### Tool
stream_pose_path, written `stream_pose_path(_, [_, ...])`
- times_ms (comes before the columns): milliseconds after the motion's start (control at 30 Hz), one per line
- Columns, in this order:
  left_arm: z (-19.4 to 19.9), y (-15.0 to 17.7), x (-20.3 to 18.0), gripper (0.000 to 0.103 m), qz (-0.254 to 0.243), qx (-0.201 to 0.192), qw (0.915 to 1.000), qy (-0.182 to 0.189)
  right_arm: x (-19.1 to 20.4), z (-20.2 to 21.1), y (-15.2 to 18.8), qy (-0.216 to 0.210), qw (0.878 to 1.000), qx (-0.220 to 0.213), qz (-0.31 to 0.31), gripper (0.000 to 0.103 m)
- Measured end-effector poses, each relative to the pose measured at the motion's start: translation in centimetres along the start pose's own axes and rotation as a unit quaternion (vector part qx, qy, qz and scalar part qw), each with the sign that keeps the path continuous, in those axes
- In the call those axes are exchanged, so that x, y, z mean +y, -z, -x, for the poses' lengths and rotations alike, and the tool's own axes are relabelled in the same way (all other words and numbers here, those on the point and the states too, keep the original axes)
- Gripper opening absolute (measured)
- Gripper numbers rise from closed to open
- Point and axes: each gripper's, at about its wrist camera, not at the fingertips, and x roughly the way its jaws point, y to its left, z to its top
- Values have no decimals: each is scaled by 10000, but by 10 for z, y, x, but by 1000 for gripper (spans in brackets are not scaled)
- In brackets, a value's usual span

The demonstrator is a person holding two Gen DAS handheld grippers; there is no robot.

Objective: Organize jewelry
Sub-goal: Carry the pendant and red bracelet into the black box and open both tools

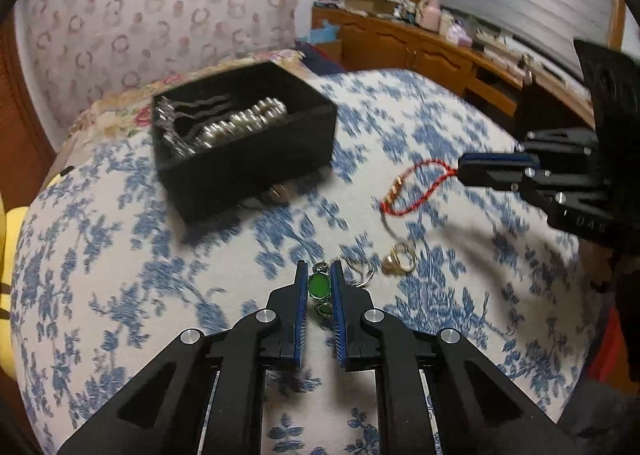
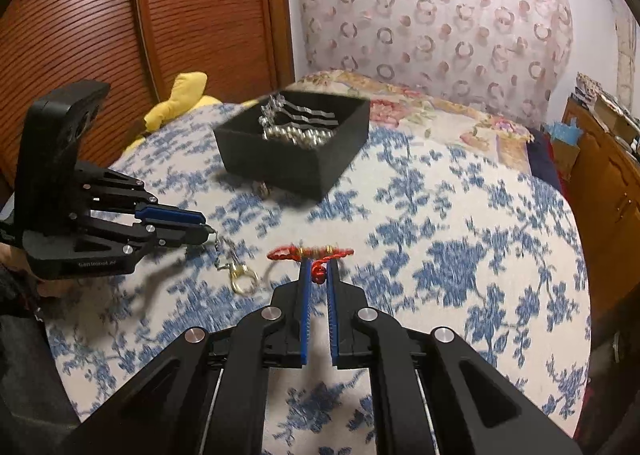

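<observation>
In the left wrist view my left gripper [image 1: 319, 275] is shut on a green-stone chain [image 1: 320, 285], round green stones showing between the blue pads. The right wrist view shows its thin silver chain [image 2: 218, 255] hanging from the left gripper [image 2: 206, 233] toward a gold ring [image 2: 244, 279] on the bedspread. My right gripper [image 2: 319, 267] is shut on a red cord bracelet [image 2: 312, 253] with gold beads. From the left wrist view this right gripper [image 1: 460, 171] holds the red cord bracelet [image 1: 404, 191] just above the bed. A black box [image 1: 244, 143] holding silver jewelry stands farther back.
A gold ring with a pearl [image 1: 400, 259] and silver rings [image 1: 360, 273] lie right of my left fingertips. A small metal piece [image 1: 280, 193] sits at the box's front. The blue-flowered bedspread [image 2: 460, 255] covers the bed; a yellow plush [image 2: 180, 99] and a wooden cabinet [image 1: 420, 51] flank it.
</observation>
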Motion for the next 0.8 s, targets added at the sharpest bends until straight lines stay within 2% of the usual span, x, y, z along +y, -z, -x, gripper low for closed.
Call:
stream_pose_path(200, [26,-22,13,10,118,-414,9991,41,8,14,-28,15,9992,-356,165,8])
stream_pose_path(500, [45,-67,37,10,187,-962,9951,-107,11,24,-78,61,9955,-856,391,8])
stream_pose_path(633, [45,-84,49,10,219,-1102,9935,-199,7,14,-97,43,9942,-981,428,8])
stream_pose_path(800, [39,-98,61,10,273,-1125,9929,-290,6,-9,-103,-97,9948,-910,453,8])
